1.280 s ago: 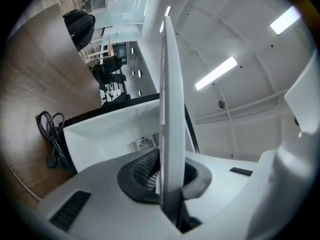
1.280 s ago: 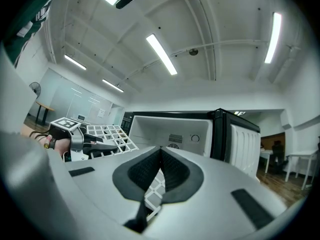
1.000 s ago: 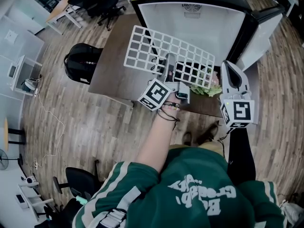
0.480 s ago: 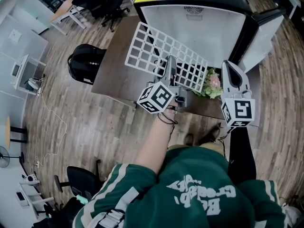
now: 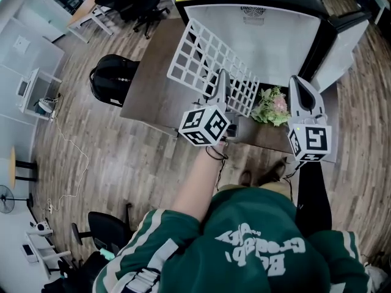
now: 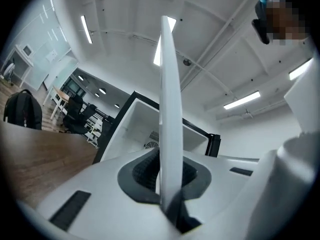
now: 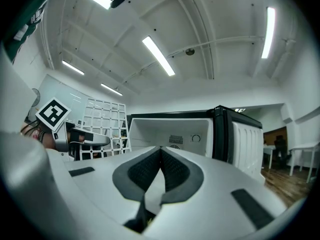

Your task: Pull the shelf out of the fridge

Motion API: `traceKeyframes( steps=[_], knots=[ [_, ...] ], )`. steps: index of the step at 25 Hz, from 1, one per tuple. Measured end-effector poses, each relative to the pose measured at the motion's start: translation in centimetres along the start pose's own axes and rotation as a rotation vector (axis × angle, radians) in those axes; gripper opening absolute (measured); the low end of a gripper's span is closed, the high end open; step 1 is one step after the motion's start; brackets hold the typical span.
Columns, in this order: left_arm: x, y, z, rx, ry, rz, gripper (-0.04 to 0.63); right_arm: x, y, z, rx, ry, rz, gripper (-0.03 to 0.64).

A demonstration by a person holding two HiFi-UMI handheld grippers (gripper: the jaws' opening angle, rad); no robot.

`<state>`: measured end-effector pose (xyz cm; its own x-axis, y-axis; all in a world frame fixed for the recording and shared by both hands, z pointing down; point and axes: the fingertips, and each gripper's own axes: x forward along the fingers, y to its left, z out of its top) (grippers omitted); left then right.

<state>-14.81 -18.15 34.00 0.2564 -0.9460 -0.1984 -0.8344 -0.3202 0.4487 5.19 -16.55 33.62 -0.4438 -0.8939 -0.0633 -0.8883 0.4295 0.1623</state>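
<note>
Brown table (image 5: 149, 96), shelf (image 6: 167, 109) clamped in left hand-held gripper (image 5: 221, 81)

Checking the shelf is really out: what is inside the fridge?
The fridge shows bare white walls, with a vent and a dial at the back. The shelf is outside, clamped in the left gripper. In the head view it covers the opening's lower left part.

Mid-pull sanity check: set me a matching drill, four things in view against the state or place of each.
1 shelf
2 left gripper
3 right gripper
4 backpack

A on the floor
B shut, nothing in it
C white grid, tilted on edge
D shut on the shelf

Pairs: 1-C, 2-D, 3-B, 4-A
</note>
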Motion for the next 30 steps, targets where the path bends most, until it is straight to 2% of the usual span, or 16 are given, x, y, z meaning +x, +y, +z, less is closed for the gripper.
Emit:
traceKeyframes(
  steps=[8,14,20,26,30],
  knots=[
    [0.2,-1.3,0.1,0.196,0.037,-0.011,0.037,0.4,-0.2,-0.1,-0.007,-0.007,0.004,0.009],
    [0.1,-1.4,0.1,0.253,0.053,-0.009,0.037,0.6,-0.2,-0.3,-0.006,0.009,0.007,0.009],
    [0.2,-1.8,0.5,0.344,0.058,-0.006,0.037,1.0,-0.2,-0.4,-0.008,0.008,0.008,0.009],
    [0.3,-1.6,0.7,0.32,0.057,0.005,0.037,1.3,-0.3,-0.2,-0.001,-0.007,0.005,0.009],
    [0.3,-1.8,0.6,0.417,0.058,0.01,0.037,1.3,-0.4,-0.8,-0.009,-0.002,0.007,0.009]
  ],
)
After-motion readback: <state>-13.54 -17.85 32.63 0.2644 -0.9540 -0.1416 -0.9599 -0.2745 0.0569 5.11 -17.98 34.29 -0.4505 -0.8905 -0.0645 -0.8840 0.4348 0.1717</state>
